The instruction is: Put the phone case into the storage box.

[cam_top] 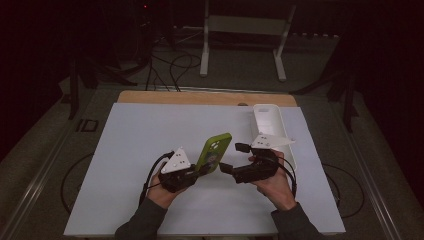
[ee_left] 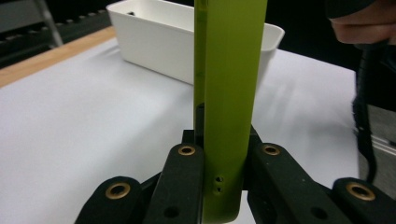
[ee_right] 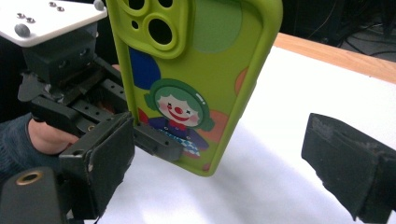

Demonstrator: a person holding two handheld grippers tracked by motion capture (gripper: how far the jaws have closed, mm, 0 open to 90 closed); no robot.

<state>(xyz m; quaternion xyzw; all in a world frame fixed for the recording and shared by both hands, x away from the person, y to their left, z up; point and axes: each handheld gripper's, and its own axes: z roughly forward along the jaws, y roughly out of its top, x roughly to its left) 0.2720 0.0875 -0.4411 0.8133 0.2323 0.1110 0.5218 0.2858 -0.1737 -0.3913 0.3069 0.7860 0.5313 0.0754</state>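
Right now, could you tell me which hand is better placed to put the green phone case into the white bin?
Left, probably: the left tongs already clamp the phone case. The right tongs are open beside it, holding nothing, though nearer the white bin.

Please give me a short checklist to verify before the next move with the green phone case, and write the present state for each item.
1. Left claw is shut on the green phone case: ok, the jaws press its lower end from both sides.
2. Case stands upright in the grip: ok, only slightly tilted in the high view.
3. Right claw is open and free of the case: ok, its jaws stand wide apart beside the case.
4. White bin is within the work area: ok, it sits at the right side of the white mat.
5. Bin is empty inside: cannot tell.
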